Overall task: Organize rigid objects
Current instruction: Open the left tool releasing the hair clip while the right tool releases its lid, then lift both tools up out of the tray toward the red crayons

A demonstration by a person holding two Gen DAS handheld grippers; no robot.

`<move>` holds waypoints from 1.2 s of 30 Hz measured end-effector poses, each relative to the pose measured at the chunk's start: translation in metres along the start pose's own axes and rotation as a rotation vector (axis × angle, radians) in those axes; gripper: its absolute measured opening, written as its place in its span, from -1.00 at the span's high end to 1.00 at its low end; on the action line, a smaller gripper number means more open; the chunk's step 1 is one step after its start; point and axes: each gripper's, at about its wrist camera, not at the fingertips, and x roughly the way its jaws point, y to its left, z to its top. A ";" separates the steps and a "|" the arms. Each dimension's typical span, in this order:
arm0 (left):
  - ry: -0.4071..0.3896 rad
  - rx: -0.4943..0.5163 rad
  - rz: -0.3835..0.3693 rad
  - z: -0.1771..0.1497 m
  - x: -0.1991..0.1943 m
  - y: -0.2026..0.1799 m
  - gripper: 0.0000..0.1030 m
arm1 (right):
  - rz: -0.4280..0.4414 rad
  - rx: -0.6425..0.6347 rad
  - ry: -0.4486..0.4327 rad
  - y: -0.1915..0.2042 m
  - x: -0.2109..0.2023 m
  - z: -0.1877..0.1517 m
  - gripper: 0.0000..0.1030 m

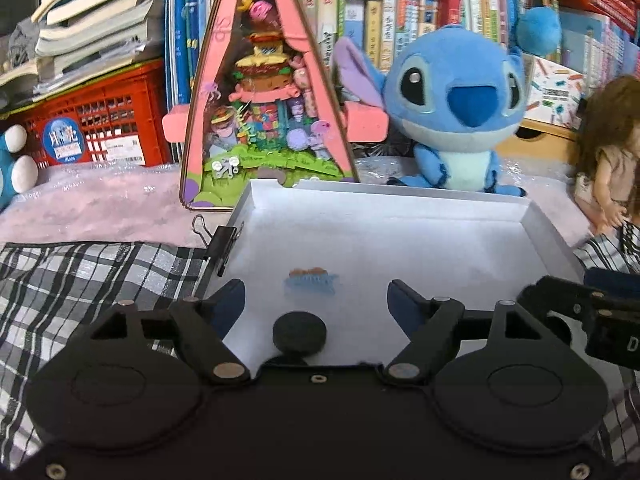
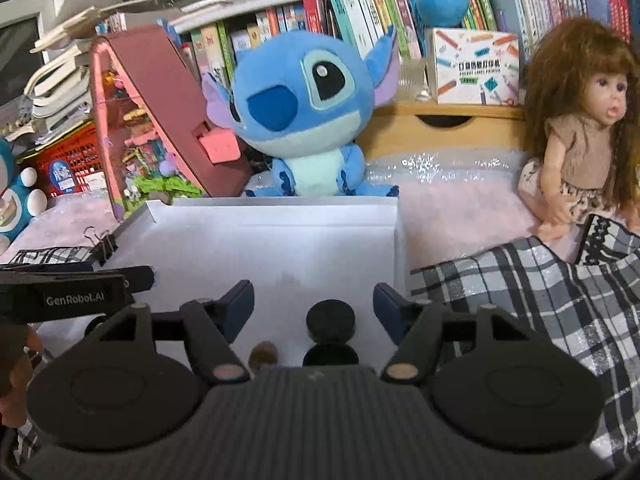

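Note:
A small blue toy piece with orange-brown tops (image 1: 311,278) lies on the floor of a shallow white tray (image 1: 400,240). My left gripper (image 1: 316,300) is open and empty, its fingers spread either side of the piece, just short of it. My right gripper (image 2: 314,300) is open and empty over the same tray (image 2: 280,232). A small brown rounded object (image 2: 263,354) shows just above the right gripper's body, mostly hidden. The right gripper shows at the right edge of the left wrist view (image 1: 592,312); the left one shows at the left edge of the right wrist view (image 2: 72,288).
A black binder clip (image 1: 222,246) grips the tray's left wall. Behind the tray stand a pink triangular toy box (image 1: 264,92), a blue Stitch plush (image 1: 452,108) and a long-haired doll (image 2: 580,136). Plaid cloth (image 2: 520,292) lies either side. Bookshelves and a red crate (image 1: 100,120) fill the back.

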 end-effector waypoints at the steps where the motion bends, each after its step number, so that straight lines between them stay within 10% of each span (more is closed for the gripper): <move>1: -0.008 0.007 -0.006 -0.001 -0.004 -0.001 -0.55 | -0.001 -0.001 -0.006 0.000 -0.003 -0.001 -0.55; 36: -0.094 0.087 -0.150 -0.104 -0.134 -0.005 -0.65 | 0.003 -0.031 -0.094 0.006 -0.115 -0.081 -0.72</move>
